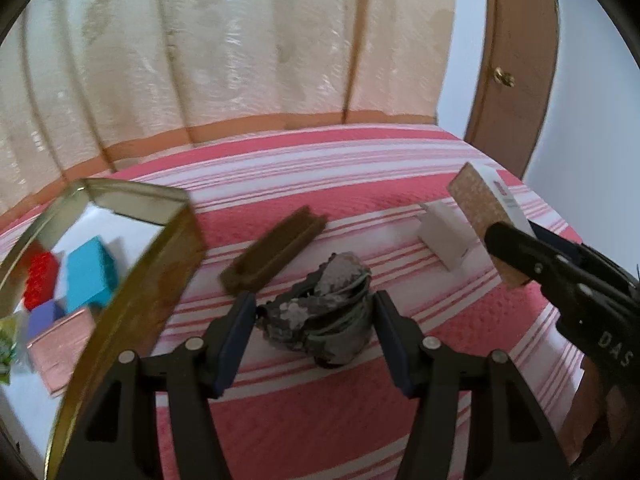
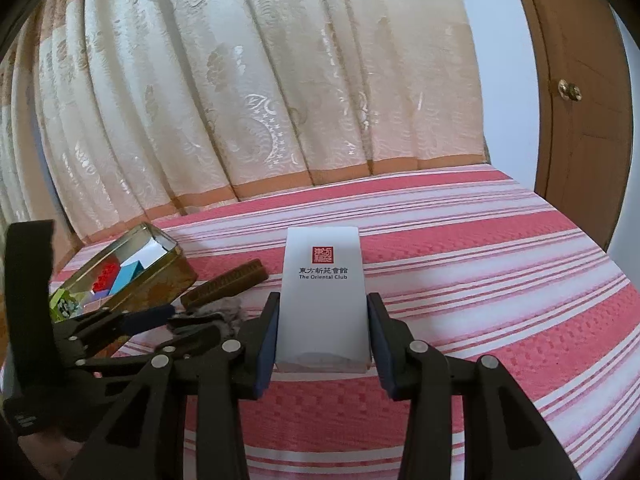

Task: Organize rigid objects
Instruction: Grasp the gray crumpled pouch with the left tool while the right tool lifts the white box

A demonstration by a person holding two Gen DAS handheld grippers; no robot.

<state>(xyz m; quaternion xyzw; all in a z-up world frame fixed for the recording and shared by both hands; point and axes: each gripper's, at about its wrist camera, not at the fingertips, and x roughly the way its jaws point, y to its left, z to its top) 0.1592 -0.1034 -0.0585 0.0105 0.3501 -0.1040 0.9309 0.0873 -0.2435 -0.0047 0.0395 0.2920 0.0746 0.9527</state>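
**Coaster held, rock straddled: slip and collision risks**

My right gripper (image 2: 322, 344) has its fingers closed on the white coaster (image 2: 323, 300), cork underside seen from the left camera, lifted above the striped bed (image 2: 500, 280). My left gripper (image 1: 314, 336) is spread wide around the dark rock (image 1: 320, 312), not yet touching it. In my judgement the irregular rock may roll out of a pinch. The brown comb (image 1: 272, 252) and white block (image 1: 444, 236) lie nearby; the tin (image 1: 132, 280), already crowded, stands left, its rim obstructing entry.
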